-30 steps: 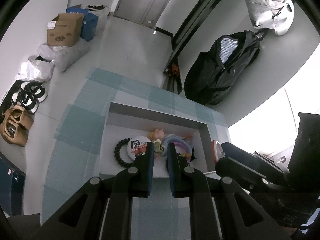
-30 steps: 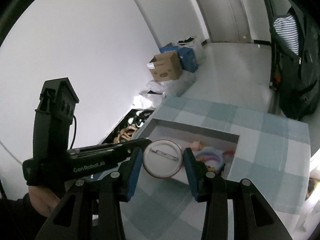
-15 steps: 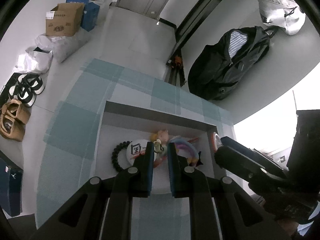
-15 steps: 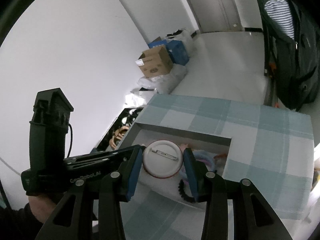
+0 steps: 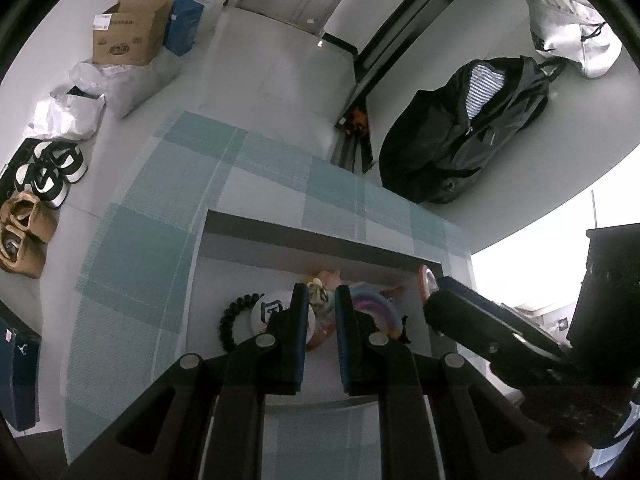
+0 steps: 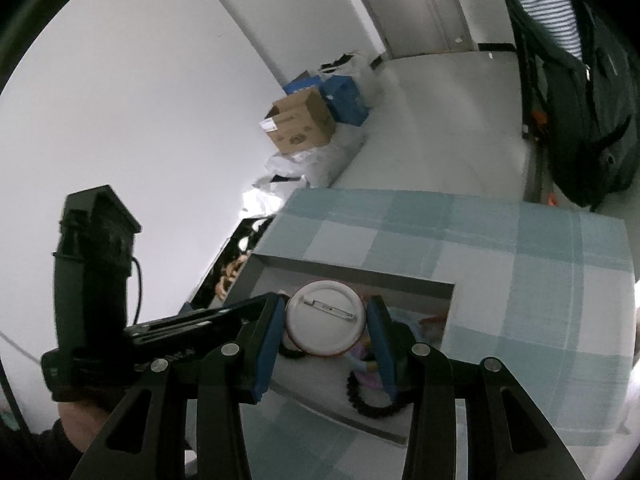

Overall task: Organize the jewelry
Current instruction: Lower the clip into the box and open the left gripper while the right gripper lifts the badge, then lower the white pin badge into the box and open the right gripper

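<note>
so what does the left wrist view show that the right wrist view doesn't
Only the left wrist view shows the printed badge lying face up in the box, the row of shoes on the floor and the white bag on the wall.

Only the right wrist view shows the pin-back badge face on, with its clasp, clamped in the right hand-held gripper, and the person's hand on the left hand-held gripper.

Both show the box, the black bead bracelet, the checked cloth, the cardboard carton and the black jacket.
</note>
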Demonstrator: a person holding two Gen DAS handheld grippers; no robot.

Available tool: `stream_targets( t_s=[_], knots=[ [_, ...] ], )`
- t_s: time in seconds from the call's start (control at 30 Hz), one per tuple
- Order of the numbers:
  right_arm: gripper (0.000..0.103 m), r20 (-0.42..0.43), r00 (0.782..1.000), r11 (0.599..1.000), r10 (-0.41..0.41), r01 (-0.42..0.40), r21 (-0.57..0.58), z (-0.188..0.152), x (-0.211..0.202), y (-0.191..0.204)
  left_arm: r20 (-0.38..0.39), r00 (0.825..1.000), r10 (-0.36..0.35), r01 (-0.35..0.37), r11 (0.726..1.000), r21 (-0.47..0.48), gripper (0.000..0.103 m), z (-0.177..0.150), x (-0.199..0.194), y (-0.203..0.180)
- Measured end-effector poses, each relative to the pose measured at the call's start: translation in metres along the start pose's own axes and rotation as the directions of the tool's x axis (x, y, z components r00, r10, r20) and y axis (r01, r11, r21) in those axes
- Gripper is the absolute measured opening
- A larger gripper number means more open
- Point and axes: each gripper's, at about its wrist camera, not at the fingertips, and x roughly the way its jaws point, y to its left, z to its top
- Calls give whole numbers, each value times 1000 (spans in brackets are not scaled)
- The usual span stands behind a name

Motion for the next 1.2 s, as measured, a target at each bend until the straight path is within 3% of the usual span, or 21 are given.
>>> stream_targets(
  t_s=[0.13,0.17,0.2,0.27,0.33,0.4,0.7,1.0,1.2],
  knots=[
    [42,-2,1000,1000,-3,3,13,0,-2,-3,-6,1000,-18,18,1000,2,9,0,0,0],
    [43,0,1000,1000,5,-5,15,0,-3,-3,-20,1000,-15,15,1000,3,13,0,2,-1],
    [43,1,1000,1000,12,-12,18,0,-3,-3,-36,999,-10,10,1000,2,25,0,4,-1],
    [44,5,1000,999,16,-17,32,0,-5,-5,-61,998,-1,1,1000,5,29,-1,6,-3],
    [46,10,1000,999,11,-11,35,0,-6,-6,-44,999,19,-17,999,36,34,-3,3,-7],
    [47,16,1000,999,3,-3,39,-1,-8,-7,-22,999,46,-44,997,57,49,-4,-1,-9],
    [63,58,998,999,-18,15,43,-5,-23,-9,53,996,70,-74,995,69,49,-5,-17,-13],
    [81,85,996,1000,-16,16,7,-15,-35,-2,153,977,148,-169,976,138,49,-12,-32,-27],
    [85,113,993,999,-26,28,-20,-24,-43,4,187,965,187,-215,966,146,55,-18,-39,-29]
  ],
)
